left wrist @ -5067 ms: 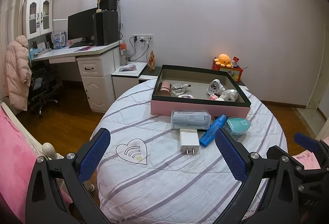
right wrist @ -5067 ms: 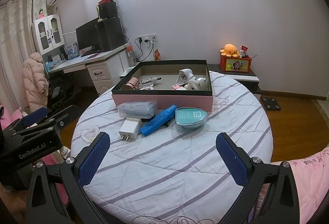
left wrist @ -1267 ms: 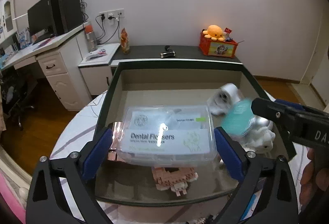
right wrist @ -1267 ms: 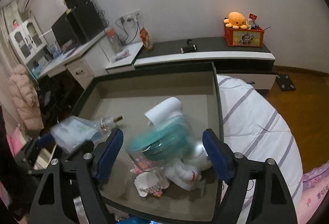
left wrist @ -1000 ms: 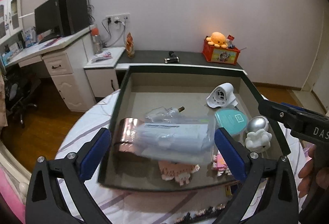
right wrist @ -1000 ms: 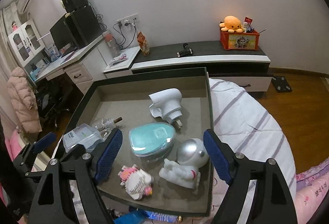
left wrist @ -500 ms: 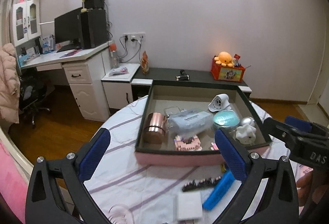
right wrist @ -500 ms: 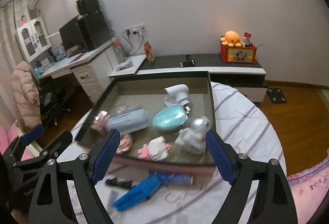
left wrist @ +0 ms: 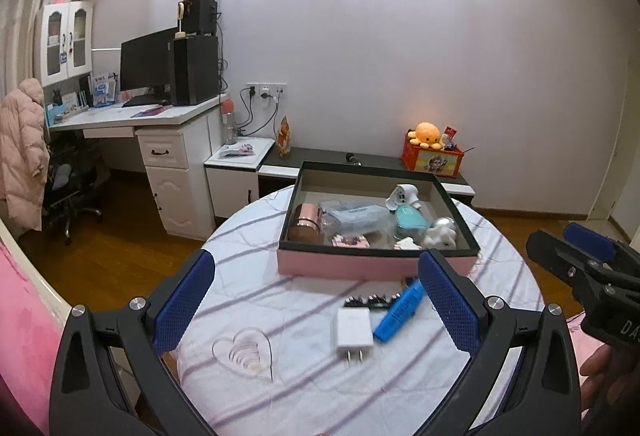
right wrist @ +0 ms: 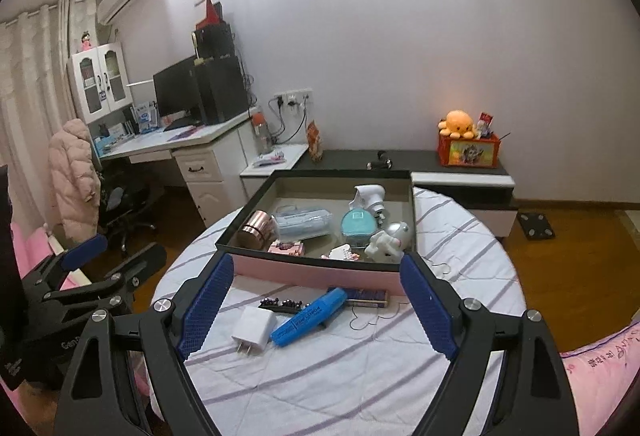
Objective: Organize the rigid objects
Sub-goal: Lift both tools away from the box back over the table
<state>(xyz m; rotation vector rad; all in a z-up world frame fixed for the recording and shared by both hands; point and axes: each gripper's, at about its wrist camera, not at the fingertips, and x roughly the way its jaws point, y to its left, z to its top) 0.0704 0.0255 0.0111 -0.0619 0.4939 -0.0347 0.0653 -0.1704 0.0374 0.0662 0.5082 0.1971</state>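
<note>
A pink box with a dark rim (left wrist: 372,265) (right wrist: 312,271) stands on the round table. Inside lie a clear floss box (left wrist: 354,217) (right wrist: 304,222), a teal case (left wrist: 409,221) (right wrist: 359,224), a copper cup (left wrist: 305,222) (right wrist: 256,224), a white astronaut figure (right wrist: 388,236) and small items. In front of it lie a white charger (left wrist: 354,328) (right wrist: 254,330), a blue marker (left wrist: 399,310) (right wrist: 308,316), a black beaded clip (left wrist: 372,301) (right wrist: 282,304) and a dark flat box (right wrist: 366,296). My left gripper (left wrist: 316,312) and right gripper (right wrist: 316,310) are open and empty, held back above the table's near side.
The table has a white striped cloth (left wrist: 280,300) with a heart print (left wrist: 244,354). A desk with a monitor (left wrist: 148,64) stands at the left. A low cabinet with an orange plush toy (right wrist: 456,124) stands behind. Pink bedding (right wrist: 600,376) lies at the right.
Both grippers let go of the floss box and the teal case inside the box, then drew back and away. The box and the loose items now lie farther off.
</note>
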